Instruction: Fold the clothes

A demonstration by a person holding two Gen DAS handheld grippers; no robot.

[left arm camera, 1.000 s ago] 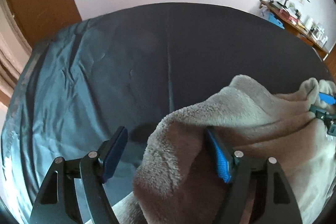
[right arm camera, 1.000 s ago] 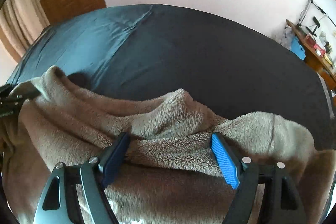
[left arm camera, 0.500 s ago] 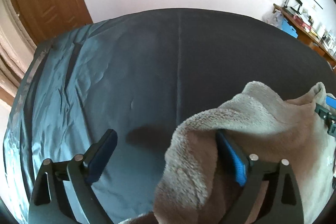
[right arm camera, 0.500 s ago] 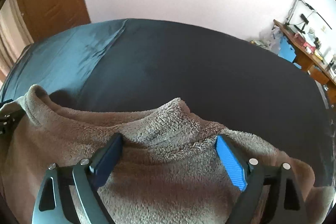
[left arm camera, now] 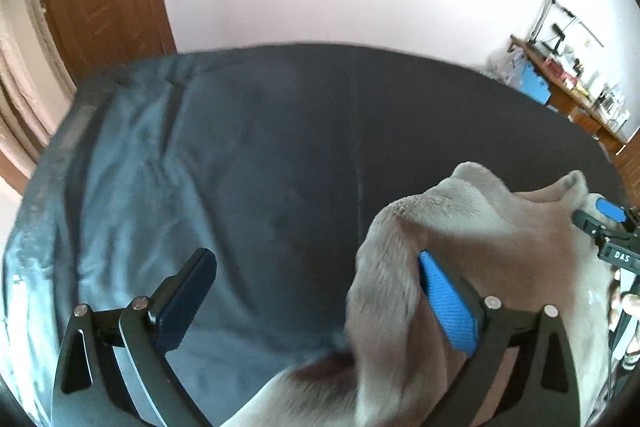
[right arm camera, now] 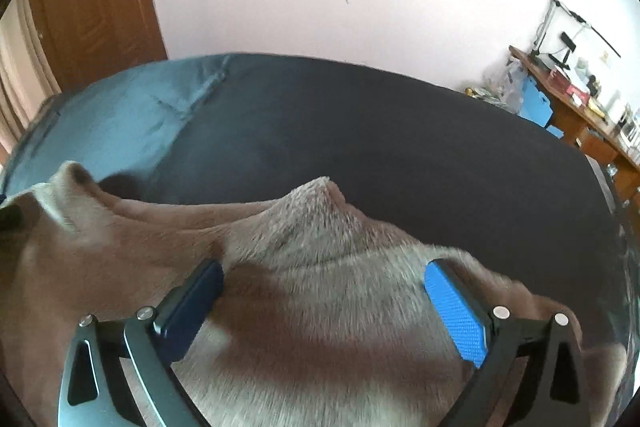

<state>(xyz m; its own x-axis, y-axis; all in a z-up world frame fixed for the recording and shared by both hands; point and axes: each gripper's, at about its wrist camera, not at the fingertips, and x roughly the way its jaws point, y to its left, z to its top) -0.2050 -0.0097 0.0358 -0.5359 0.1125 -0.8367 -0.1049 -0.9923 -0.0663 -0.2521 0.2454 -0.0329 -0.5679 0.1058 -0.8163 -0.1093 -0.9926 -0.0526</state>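
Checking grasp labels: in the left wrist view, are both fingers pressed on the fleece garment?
No: the fleece garment lies against one blue finger only.

The fleece (right arm camera: 328, 339) runs off the bottom edge in both views, covering the bed's (right arm camera: 400, 131) near side. Desk clutter (right arm camera: 580, 91) too small to tell. Everything's motion-blurred.

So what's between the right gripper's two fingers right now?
Right wrist view: a raised fold of the beige fleece garment sits between the opening jaws of the right gripper; neither pad presses it.
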